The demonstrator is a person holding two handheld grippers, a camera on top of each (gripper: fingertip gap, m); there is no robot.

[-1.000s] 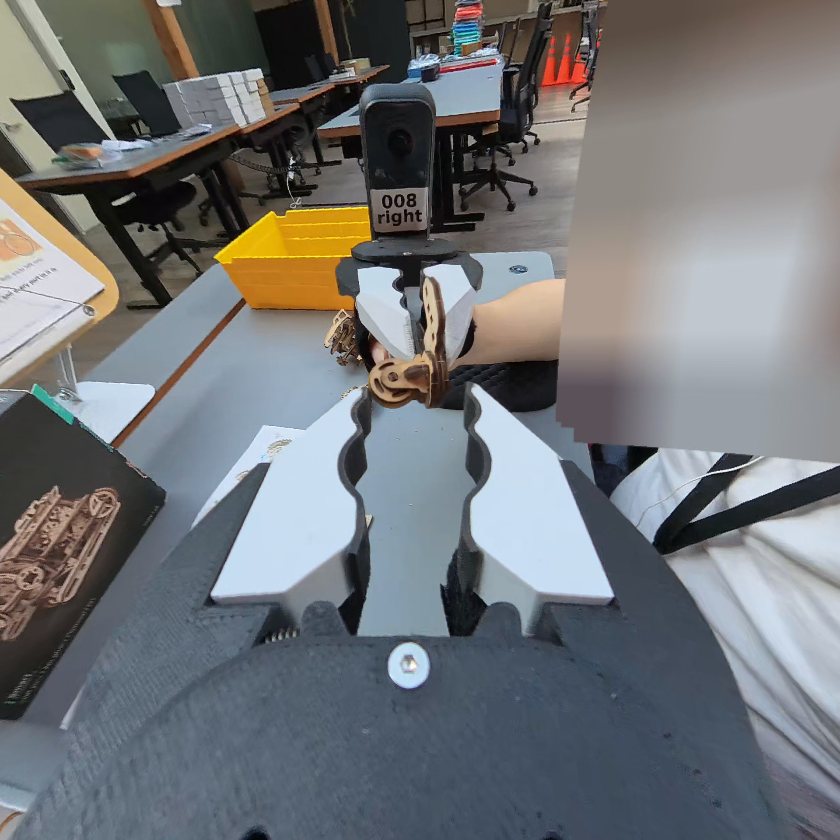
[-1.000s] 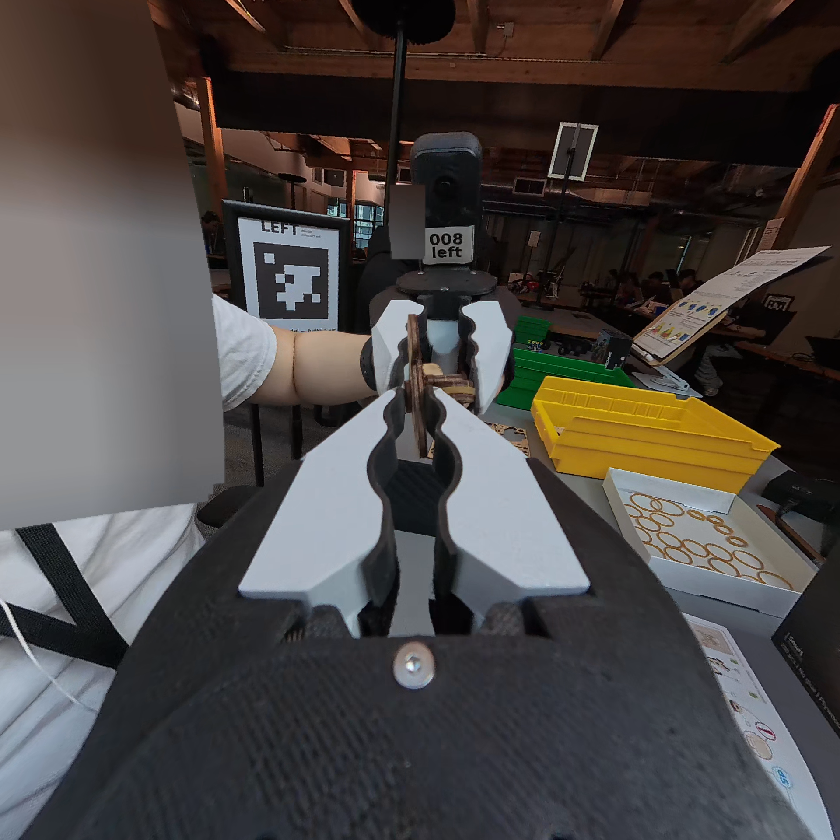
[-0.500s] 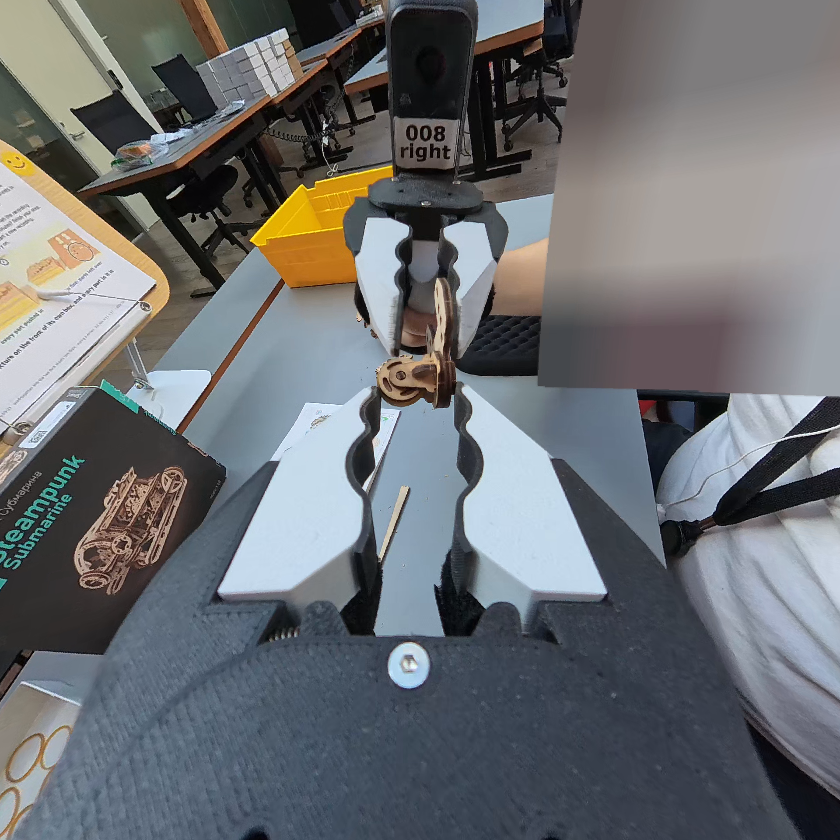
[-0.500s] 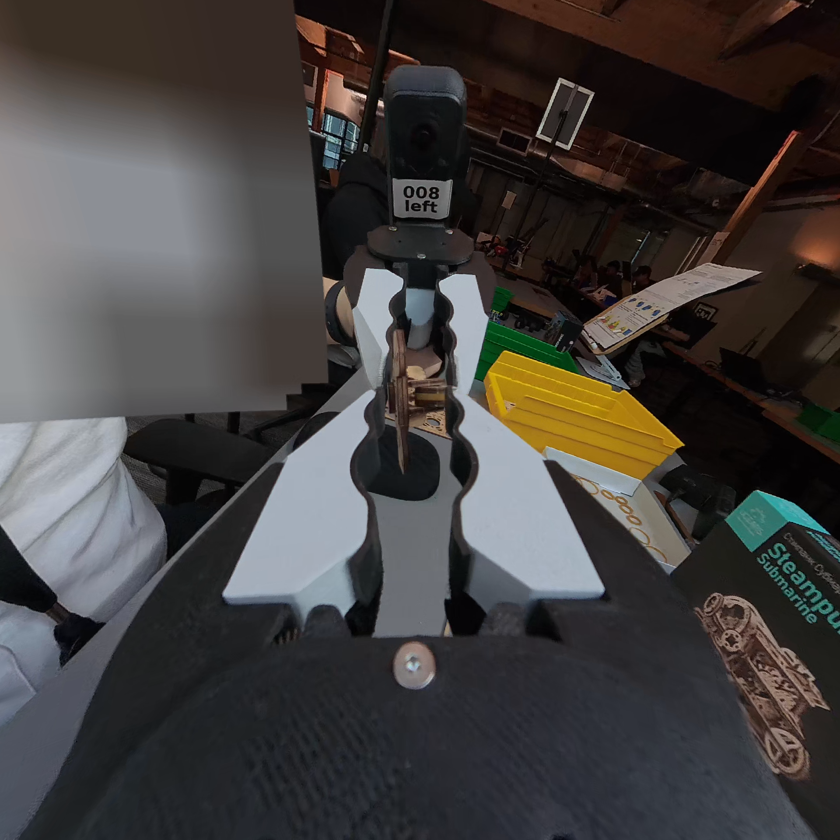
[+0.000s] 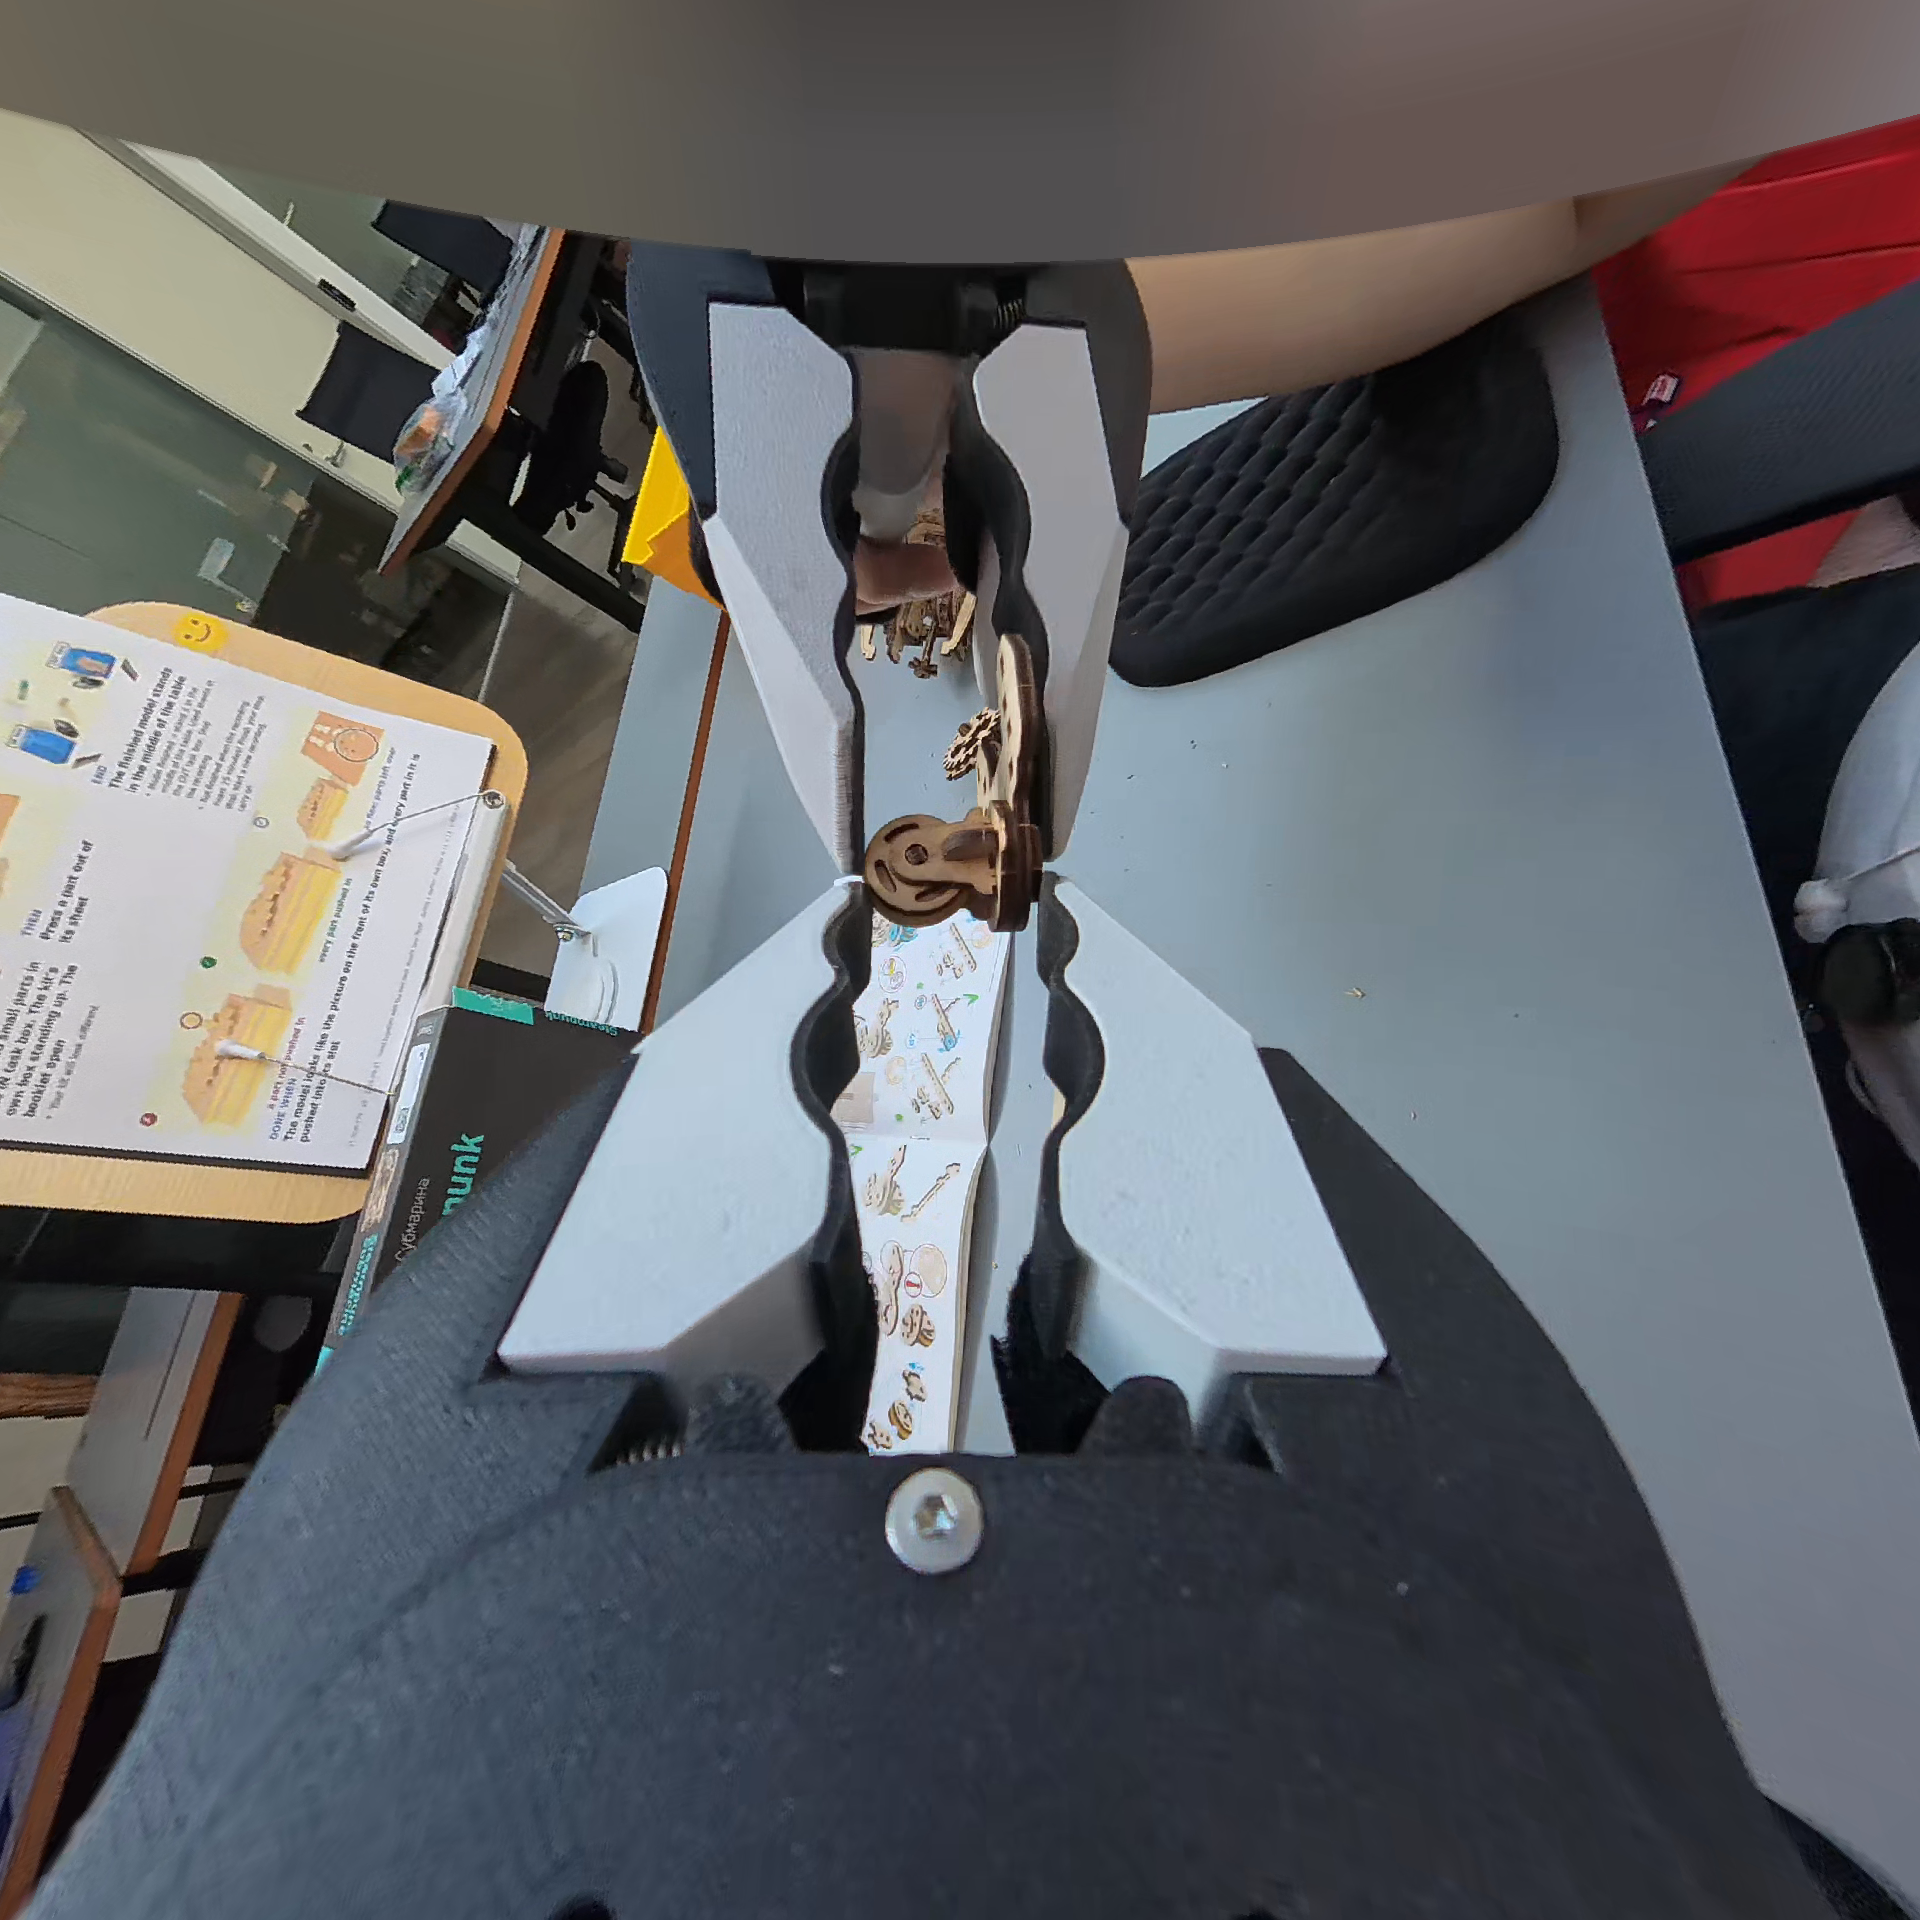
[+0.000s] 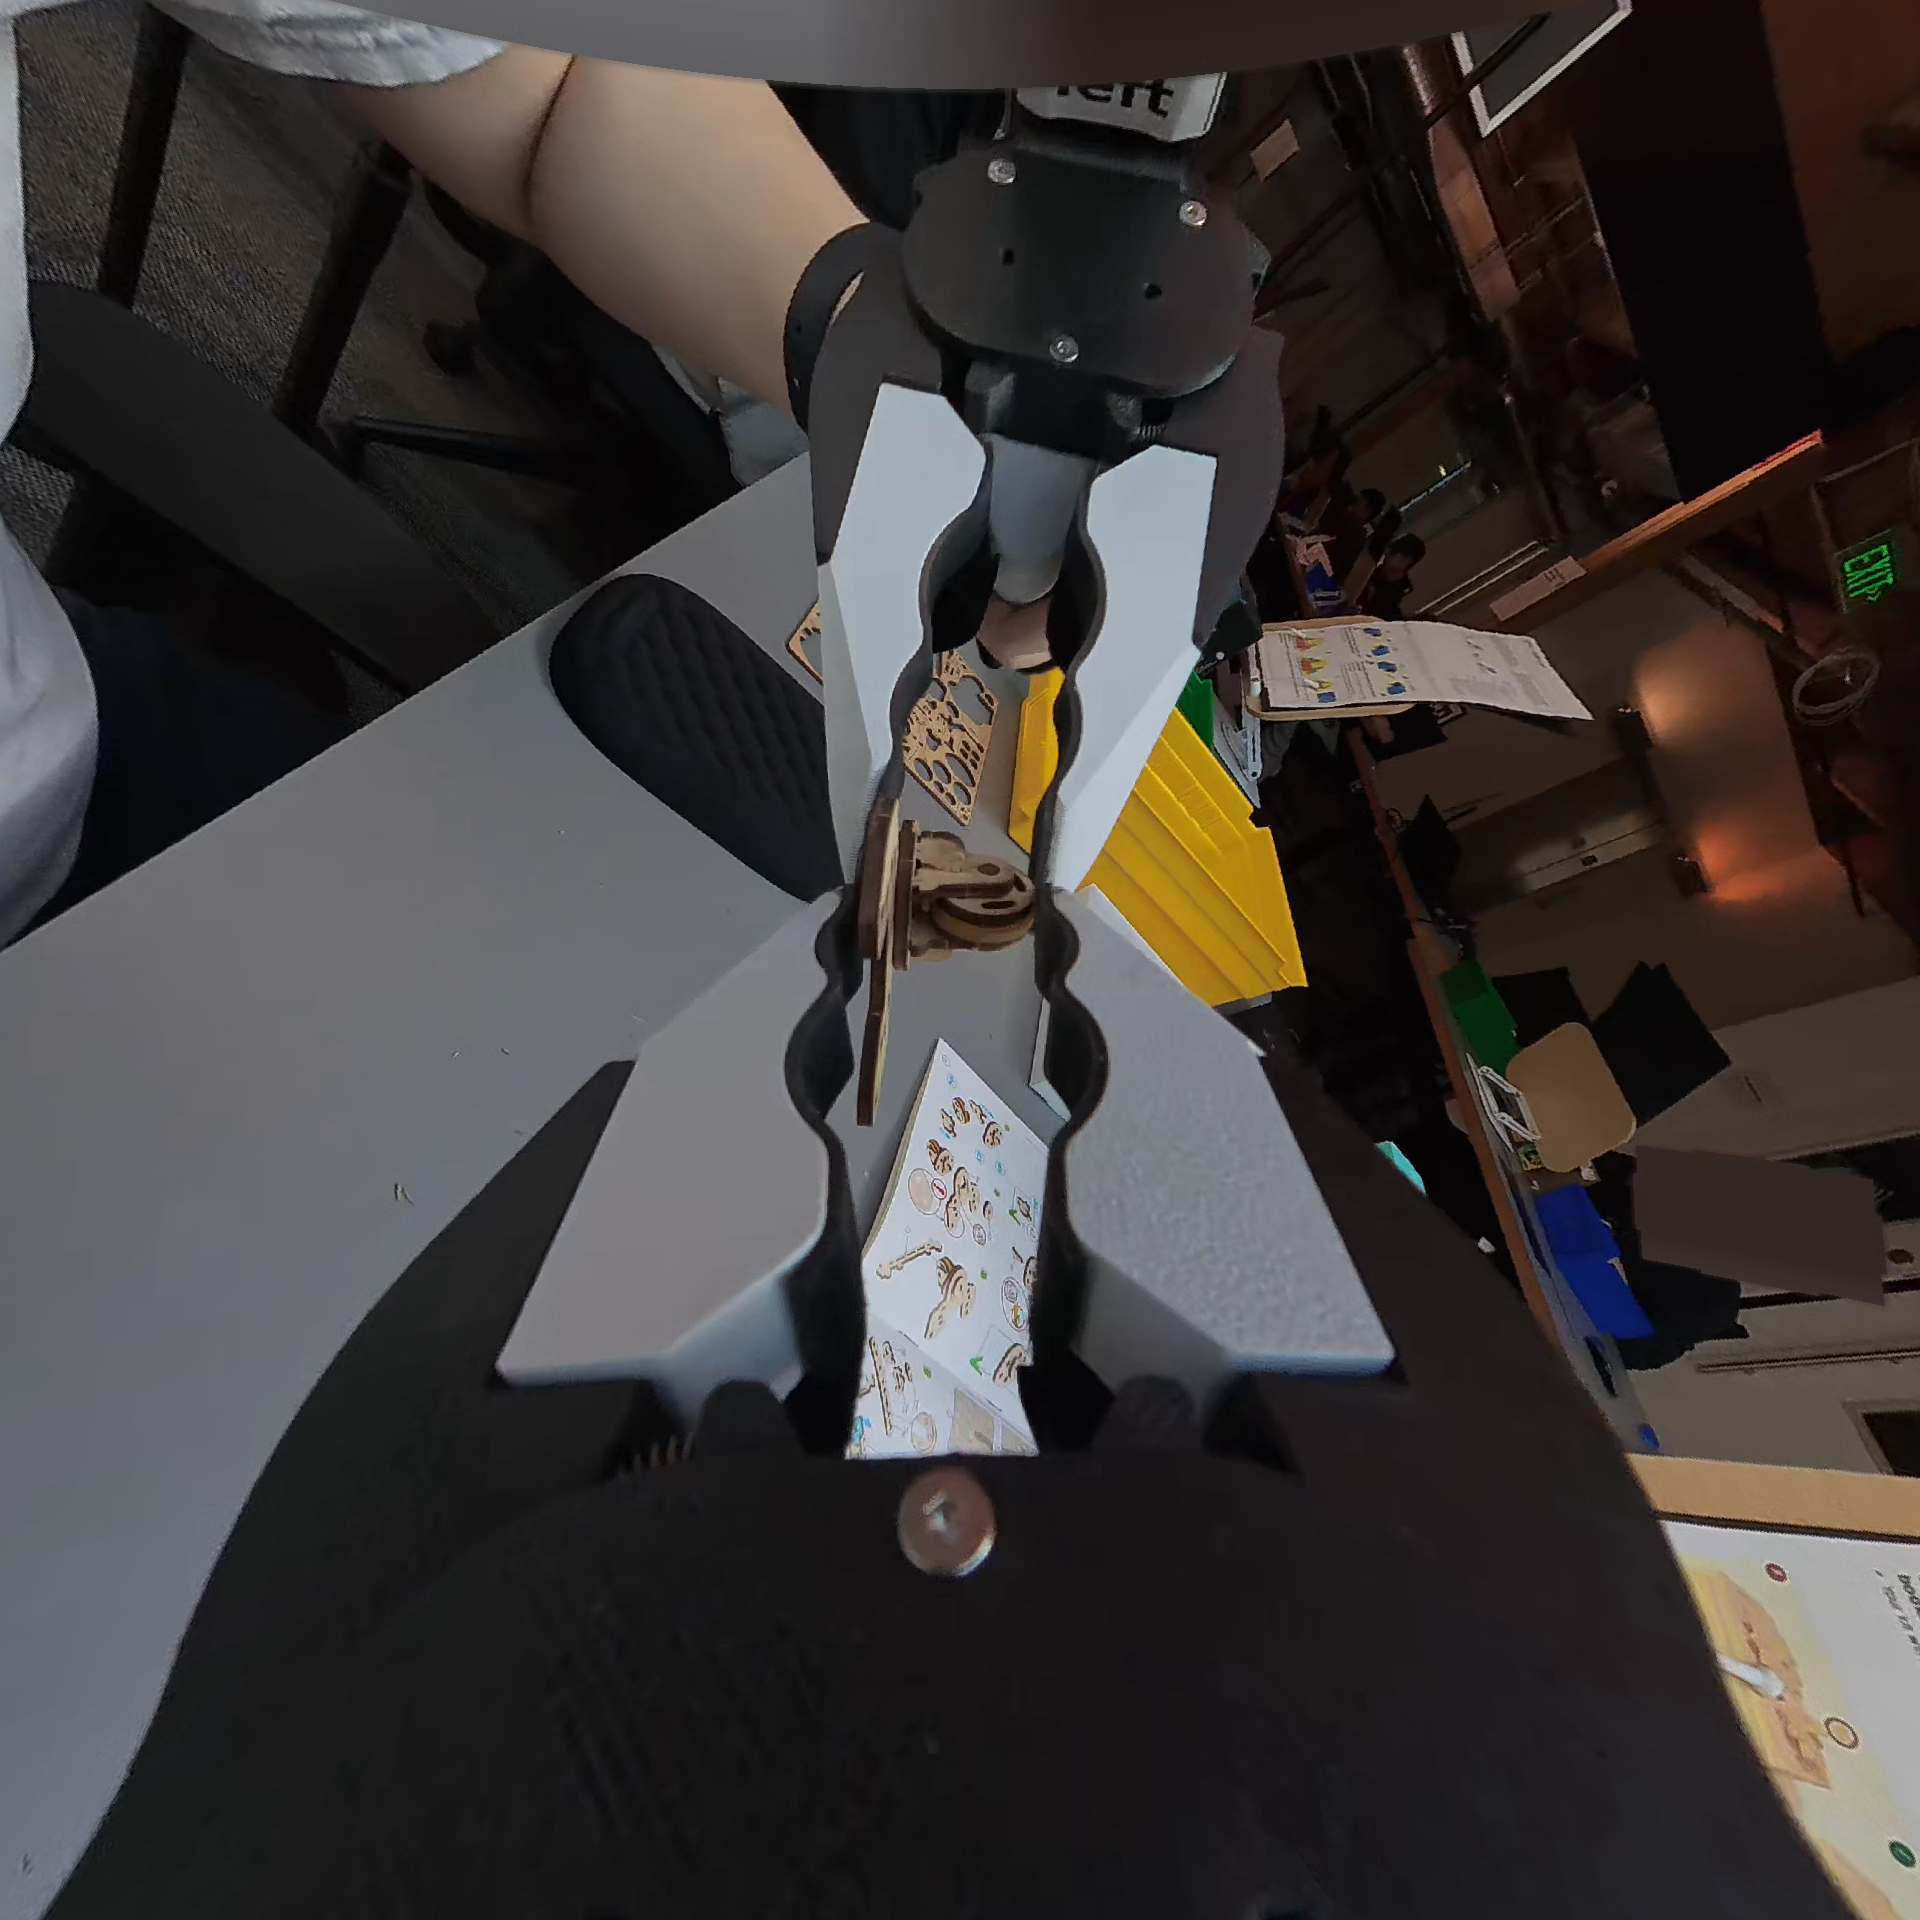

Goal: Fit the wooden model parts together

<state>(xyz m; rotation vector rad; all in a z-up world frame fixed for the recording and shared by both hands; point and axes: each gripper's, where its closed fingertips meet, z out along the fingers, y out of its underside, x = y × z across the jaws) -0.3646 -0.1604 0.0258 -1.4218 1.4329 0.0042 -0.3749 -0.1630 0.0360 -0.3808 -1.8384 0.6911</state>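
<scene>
A small wooden assembly (image 5: 935, 868) hangs in the air above the grey table (image 5: 1403, 935). It is a round slotted disc on a short axle, joined to a flat wooden plate (image 5: 1016, 717). My left gripper (image 5: 951, 909) and right gripper (image 5: 951, 857) meet tip to tip around it. Both are closed to the assembly's width, with fingertips touching its two ends. In the right wrist view the plate (image 6: 875, 1029) lies along my right gripper's (image 6: 943, 914) left finger, and the disc (image 6: 977, 899) reaches the other finger. The left gripper (image 6: 956, 831) faces it from above.
An open instruction booklet (image 5: 925, 1039) lies on the table under the grippers. A black kit box (image 5: 457, 1174) and a clipboard stand (image 5: 208, 883) are at the left. Also in view are a black wrist pad (image 5: 1330, 520), a yellow bin (image 6: 1184, 862), a cut-out wooden sheet (image 6: 945, 748) and loose wooden parts (image 5: 920, 623). The tips of both grippers are at nearly the same place.
Both grippers tipped down over the table and came tip to tip. My right gripper widened from pinching the flat plate. My left gripper narrowed onto the assembly.
</scene>
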